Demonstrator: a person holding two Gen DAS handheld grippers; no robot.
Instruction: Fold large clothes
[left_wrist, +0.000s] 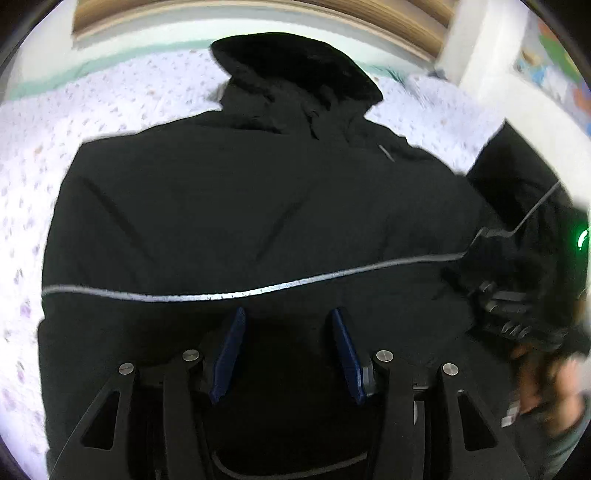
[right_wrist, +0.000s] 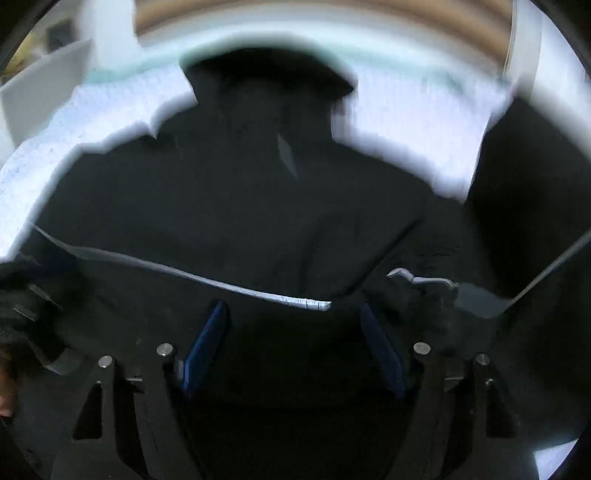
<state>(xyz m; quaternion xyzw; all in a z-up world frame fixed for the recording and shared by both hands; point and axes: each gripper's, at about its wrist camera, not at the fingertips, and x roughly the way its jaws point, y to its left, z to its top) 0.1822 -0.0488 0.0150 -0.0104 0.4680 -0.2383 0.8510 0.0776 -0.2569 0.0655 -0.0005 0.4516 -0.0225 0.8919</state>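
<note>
A large black hooded jacket (left_wrist: 240, 192) lies spread on a bed, hood at the far end, with a thin silver reflective stripe (left_wrist: 207, 293) across it. It also fills the right wrist view (right_wrist: 236, 206). My left gripper (left_wrist: 288, 317) is open, its blue pads (left_wrist: 231, 350) hovering over the jacket's lower part just below the stripe, nothing between them. My right gripper (right_wrist: 293, 314) is open over the jacket's lower part, beside a raised fold (right_wrist: 424, 280). The right gripper's body shows at the right edge of the left wrist view (left_wrist: 506, 306).
The bedspread (left_wrist: 110, 107) is white with small pastel flowers. A wooden headboard (left_wrist: 258, 11) runs behind it. A white post (left_wrist: 476, 51) stands at the far right. The person's hand (left_wrist: 546, 387) shows at the lower right.
</note>
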